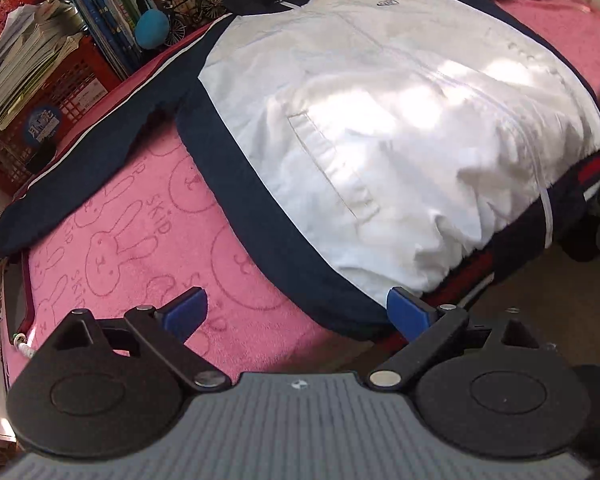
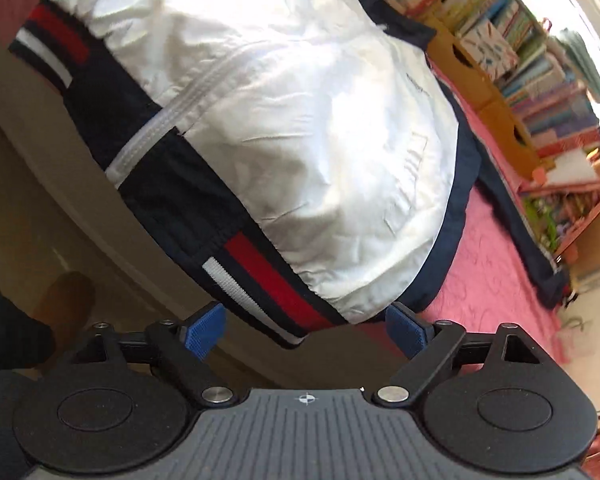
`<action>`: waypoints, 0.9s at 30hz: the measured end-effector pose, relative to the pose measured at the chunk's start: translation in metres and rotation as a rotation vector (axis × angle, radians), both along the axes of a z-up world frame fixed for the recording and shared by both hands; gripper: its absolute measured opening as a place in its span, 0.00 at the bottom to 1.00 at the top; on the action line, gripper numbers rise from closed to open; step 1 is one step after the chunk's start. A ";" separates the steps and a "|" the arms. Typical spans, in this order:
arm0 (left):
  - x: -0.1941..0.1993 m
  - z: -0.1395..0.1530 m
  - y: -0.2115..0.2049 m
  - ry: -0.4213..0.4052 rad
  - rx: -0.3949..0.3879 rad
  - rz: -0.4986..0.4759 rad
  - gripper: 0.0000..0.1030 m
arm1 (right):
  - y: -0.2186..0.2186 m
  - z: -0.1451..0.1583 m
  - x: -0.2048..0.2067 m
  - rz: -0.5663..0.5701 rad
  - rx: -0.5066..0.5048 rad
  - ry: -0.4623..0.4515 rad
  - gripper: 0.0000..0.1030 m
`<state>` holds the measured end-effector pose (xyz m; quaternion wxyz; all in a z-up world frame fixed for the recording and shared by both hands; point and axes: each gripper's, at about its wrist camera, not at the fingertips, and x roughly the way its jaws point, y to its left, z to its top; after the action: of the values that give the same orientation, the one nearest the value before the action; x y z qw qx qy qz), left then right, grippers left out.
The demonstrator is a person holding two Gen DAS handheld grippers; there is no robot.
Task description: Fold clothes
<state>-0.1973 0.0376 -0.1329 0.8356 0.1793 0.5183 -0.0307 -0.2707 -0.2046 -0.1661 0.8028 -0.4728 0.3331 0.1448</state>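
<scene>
Left gripper: my left gripper (image 1: 296,312) stands wide, both blue pads apart with nothing pinched between them.
Right gripper: my right gripper (image 2: 304,330) is spread wide too; nothing is clamped, though the hem's corner lies just ahead between the two pads.
Jacket: the white and navy jacket (image 1: 380,128) lies front up, zipped, just ahead of my left gripper, its navy side edge reaching down toward my right-hand pad (image 1: 406,314).
Hem: the striped hem band (image 2: 260,276), red, white and navy, hangs over the table's edge right in front of my right gripper.
Sleeve: one navy sleeve (image 1: 80,164) stretches out ahead and to the left of my left gripper.
Blanket: the pink blanket (image 1: 140,240) with rabbit outlines lies under the jacket and directly below my left pad (image 1: 184,310).
Books: rows of books (image 2: 540,80) stand well beyond the jacket, ahead and right of my right gripper.
Crate: a red crate (image 1: 72,92) with papers sits far ahead to my left.
</scene>
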 end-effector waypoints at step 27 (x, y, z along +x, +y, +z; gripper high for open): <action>-0.032 -0.054 -0.156 -0.465 0.455 -0.520 0.95 | -0.001 0.055 -0.032 0.347 0.309 -0.411 0.07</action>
<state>-0.2293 -0.1179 -0.1868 0.8338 0.4867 0.2466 -0.0841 -0.3026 -0.2061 -0.1113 0.8790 -0.4145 0.0521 0.2299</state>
